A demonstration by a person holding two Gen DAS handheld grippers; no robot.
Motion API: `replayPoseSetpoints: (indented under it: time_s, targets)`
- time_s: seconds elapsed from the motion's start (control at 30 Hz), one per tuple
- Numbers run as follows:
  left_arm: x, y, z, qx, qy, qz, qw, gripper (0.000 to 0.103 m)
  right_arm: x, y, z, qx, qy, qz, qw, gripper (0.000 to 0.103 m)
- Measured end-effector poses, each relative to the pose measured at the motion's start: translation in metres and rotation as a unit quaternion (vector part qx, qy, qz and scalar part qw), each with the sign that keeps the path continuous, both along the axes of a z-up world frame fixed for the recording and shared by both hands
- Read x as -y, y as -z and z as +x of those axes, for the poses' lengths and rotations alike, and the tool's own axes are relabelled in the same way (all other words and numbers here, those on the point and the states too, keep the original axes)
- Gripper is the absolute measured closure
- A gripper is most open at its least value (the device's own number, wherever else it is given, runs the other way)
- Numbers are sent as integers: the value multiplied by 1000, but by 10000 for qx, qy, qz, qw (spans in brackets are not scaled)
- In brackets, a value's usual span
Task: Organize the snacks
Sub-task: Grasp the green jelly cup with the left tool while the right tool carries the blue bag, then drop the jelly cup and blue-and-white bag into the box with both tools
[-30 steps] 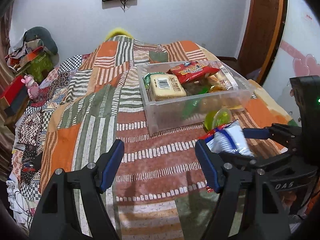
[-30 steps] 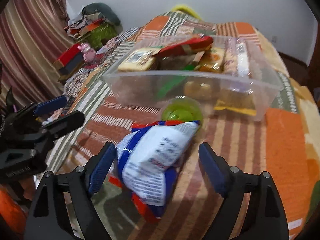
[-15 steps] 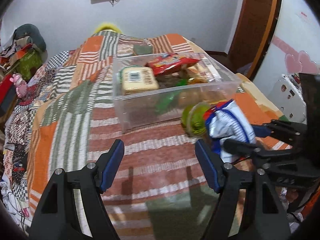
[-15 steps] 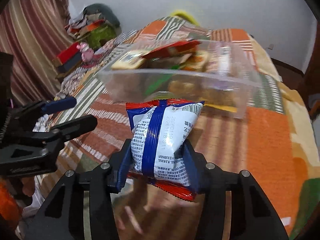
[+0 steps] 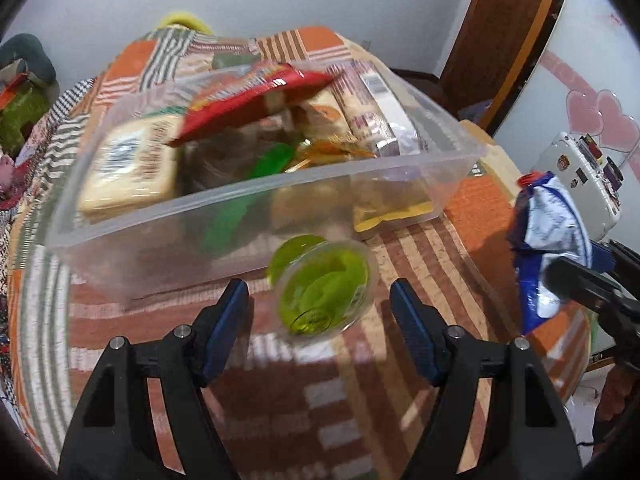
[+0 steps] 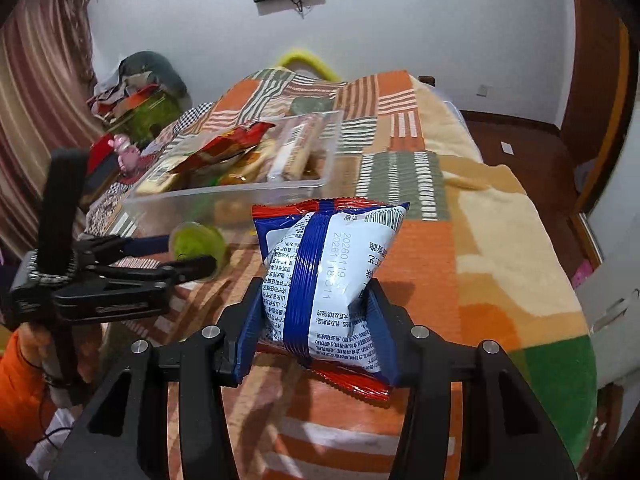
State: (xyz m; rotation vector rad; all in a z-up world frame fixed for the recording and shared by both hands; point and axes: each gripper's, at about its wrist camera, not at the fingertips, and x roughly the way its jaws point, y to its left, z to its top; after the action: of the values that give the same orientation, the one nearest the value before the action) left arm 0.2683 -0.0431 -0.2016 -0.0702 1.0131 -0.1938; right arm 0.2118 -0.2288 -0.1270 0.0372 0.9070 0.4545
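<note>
My right gripper (image 6: 316,320) is shut on a blue, white and red snack bag (image 6: 332,276) and holds it above the bed; the bag also shows in the left wrist view (image 5: 548,240). My left gripper (image 5: 320,312) is open, its fingers either side of a green jelly cup (image 5: 324,292) that lies on its side on the blanket, also seen in the right wrist view (image 6: 198,246). Just beyond stands a clear plastic bin (image 5: 168,216) with a red bag (image 5: 256,96), a yellow packet (image 5: 132,160) and other snacks. The bin appears in the right wrist view (image 6: 228,196) too.
The bed has an orange, green and striped patchwork blanket (image 6: 480,240). Clutter and a pink toy (image 6: 124,148) lie at the bed's left side. A wooden door (image 5: 504,40) and a white appliance (image 5: 580,184) are on the right.
My right gripper closed on the snack bag and lifted it off the blanket. My left gripper moved forward and right, bringing the green jelly cup between its open fingers.
</note>
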Motion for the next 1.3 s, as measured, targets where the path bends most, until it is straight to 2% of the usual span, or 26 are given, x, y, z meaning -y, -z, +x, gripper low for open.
replayPoseSetpoints:
  time_s: [0.13, 0.2, 0.4, 0.5, 0.77, 0.93, 1.07, 1.3]
  targets:
    - [11, 12, 10, -73, -5, 173, 9998, 30, 3, 2, 3, -14, 21, 57, 10000, 57]
    - [11, 13, 9, -24, 2, 206, 9998, 45, 3, 2, 4, -6, 17, 79, 10000, 57]
    - [7, 5, -4, 122, 153, 278, 9994, 45, 2, -3, 6, 63, 6, 117, 9999, 57]
    - [4, -7, -16, 310, 190, 357, 9987, 46, -2, -9, 7, 155, -19, 132, 9998, 57]
    - [-13, -59, -27, 877, 112, 41, 9961, 46, -21, -30, 23, 507, -86, 168, 9985, 57]
    - [-17, -72, -9, 1053, 78, 4, 9944, 46, -33, -38, 41, 715, -68, 194, 9972, 57]
    - [-21, -66, 15, 940, -16, -108, 9955, 46, -41, -40, 60, 787, -36, 208, 9967, 57]
    - [-32, -52, 46, 853, -297, -58, 9959, 46, -62, -29, 84, 738, -135, 33, 9972, 57]
